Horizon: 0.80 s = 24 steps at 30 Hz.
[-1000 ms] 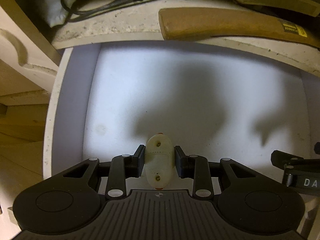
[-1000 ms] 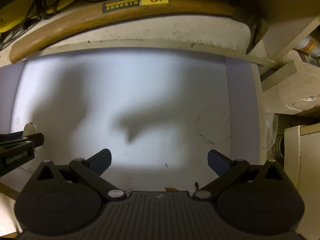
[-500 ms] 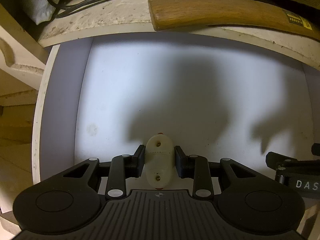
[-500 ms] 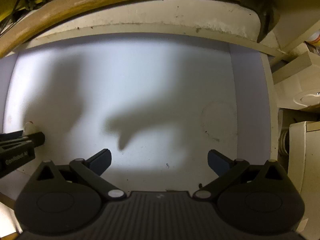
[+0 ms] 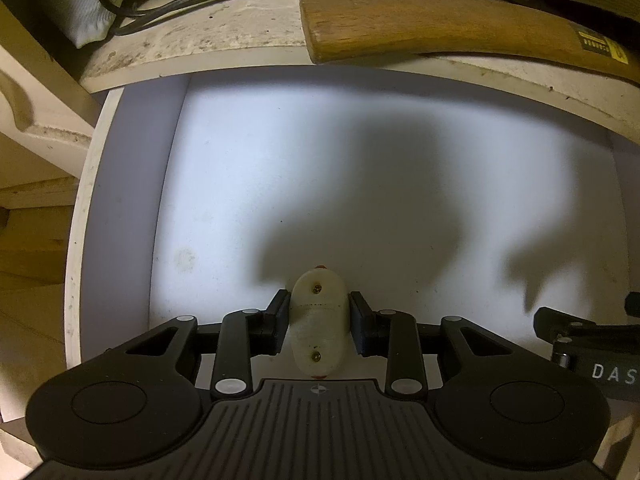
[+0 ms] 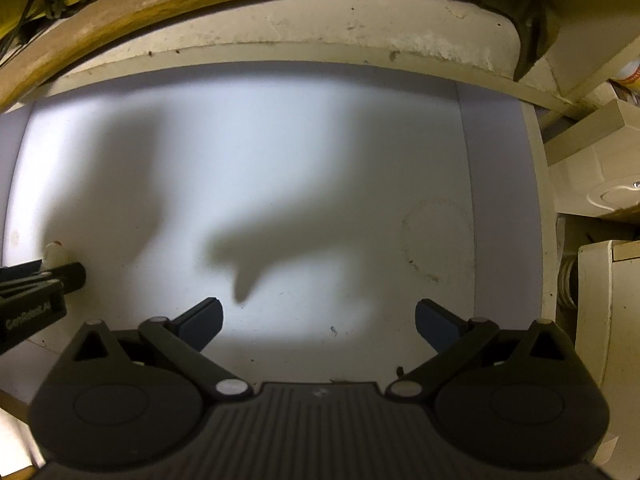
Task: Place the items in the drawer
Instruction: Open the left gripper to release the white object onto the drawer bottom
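My left gripper [image 5: 318, 312] is shut on a small white plastic part [image 5: 318, 322] with two brass screws and a red tip, held above the white floor of the open drawer [image 5: 280, 184]. My right gripper [image 6: 318, 320] is open and empty over the drawer floor [image 6: 320, 160], to the right of the left one. The left gripper and the white part's tip [image 6: 54, 252] show at the left edge of the right wrist view. The right gripper's body [image 5: 588, 344] shows at the right edge of the left wrist view.
A shelf edge [image 5: 248, 60] overhangs the drawer's back. On it lie an axe with a wooden handle [image 5: 432, 28], its head [image 6: 524, 20] at the right, black cables [image 5: 160, 4] and a white bag [image 5: 76, 8]. White boxes [image 6: 608, 280] stand right of the drawer.
Both grippers have moved lower and farther in over the drawer; the shelf edge has shifted up in both views. The left still holds the white part, the right stays open.
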{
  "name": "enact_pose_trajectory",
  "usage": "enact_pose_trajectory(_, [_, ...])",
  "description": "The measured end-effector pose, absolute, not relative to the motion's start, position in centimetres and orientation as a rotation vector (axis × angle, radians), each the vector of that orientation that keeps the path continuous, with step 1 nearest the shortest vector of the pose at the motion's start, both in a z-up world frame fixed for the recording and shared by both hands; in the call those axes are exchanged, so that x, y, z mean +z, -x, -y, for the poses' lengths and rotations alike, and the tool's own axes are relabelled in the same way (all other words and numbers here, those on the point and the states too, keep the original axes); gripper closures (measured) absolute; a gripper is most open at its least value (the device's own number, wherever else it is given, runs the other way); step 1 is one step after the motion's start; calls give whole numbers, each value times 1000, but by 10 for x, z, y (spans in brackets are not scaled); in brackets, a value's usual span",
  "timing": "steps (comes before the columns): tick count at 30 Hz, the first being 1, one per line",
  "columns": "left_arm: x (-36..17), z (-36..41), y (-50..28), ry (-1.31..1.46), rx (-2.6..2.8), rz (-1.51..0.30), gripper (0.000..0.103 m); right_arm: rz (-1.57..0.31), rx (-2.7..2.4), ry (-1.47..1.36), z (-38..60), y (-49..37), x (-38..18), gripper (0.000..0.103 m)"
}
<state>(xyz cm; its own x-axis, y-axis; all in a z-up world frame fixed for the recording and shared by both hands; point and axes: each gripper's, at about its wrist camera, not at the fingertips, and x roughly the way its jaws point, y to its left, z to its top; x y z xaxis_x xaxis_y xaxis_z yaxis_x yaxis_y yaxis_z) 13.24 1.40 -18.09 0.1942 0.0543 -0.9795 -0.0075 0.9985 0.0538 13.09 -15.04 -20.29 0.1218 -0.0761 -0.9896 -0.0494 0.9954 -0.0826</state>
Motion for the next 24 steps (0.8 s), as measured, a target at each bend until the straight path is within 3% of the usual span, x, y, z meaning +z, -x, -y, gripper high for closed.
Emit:
enact_pose_trajectory(2, [-179,-14,-134,-44,58,-1351,36,-1448,-22,101,151,-130,-203,0])
enact_pose_trajectory(5, [-173,-14,-134,-67,84,-1310,26,-1446,-26,97,153,-129,-203,0])
enact_pose_trajectory(24, [-161,-4,-124,-65,78,-1308,25,-1437,-36,93,158,-121,-204,0])
